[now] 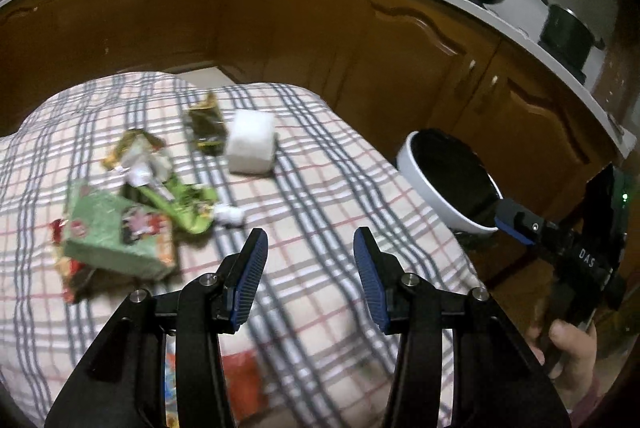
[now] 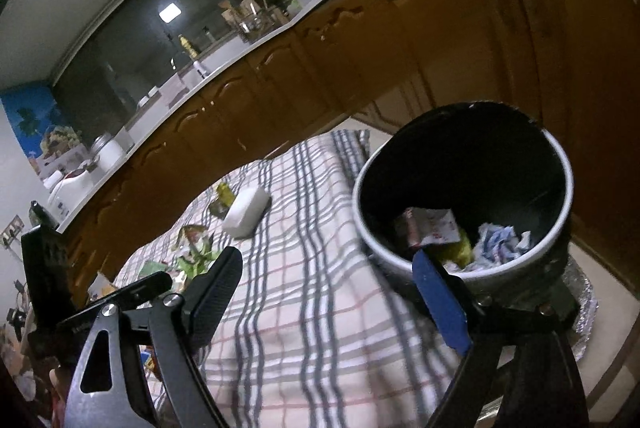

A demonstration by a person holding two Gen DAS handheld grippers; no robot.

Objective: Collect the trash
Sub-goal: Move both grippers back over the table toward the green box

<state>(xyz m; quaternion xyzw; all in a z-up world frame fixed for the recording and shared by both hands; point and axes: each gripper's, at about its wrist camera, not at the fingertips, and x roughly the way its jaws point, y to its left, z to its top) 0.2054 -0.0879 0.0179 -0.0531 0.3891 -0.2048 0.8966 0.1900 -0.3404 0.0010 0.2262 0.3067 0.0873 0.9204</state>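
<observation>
The trash sits bunched toward the left edge of the plaid-covered table [image 1: 320, 212] — a flattened green cardboard box [image 1: 116, 232] nearest my left gripper [image 1: 308, 248], its long axis running roughly left to right across the cloth. Beside it lies a crumpled green foil wrapper [image 1: 180, 202], a dark snack packet [image 1: 206, 128] farther toward the far edge, touching a white foam-like block [image 1: 250, 142]. A small white paper ball [image 1: 230, 216] lies just ahead of my left fingertips. My left jaws are spread wide with nothing between them, hovering low over the cloth; I reckon that box or the paper ball is the next pick. Off the table's right edge stands the round white bin with a black liner [image 2: 560, 164], already holding crumpled paper [image 2: 500, 246] and a wrapper. My right gripper [image 2: 328, 276] is parted too, empty, right at the bin's near rim — placed there, I'd judge, for dropping.
</observation>
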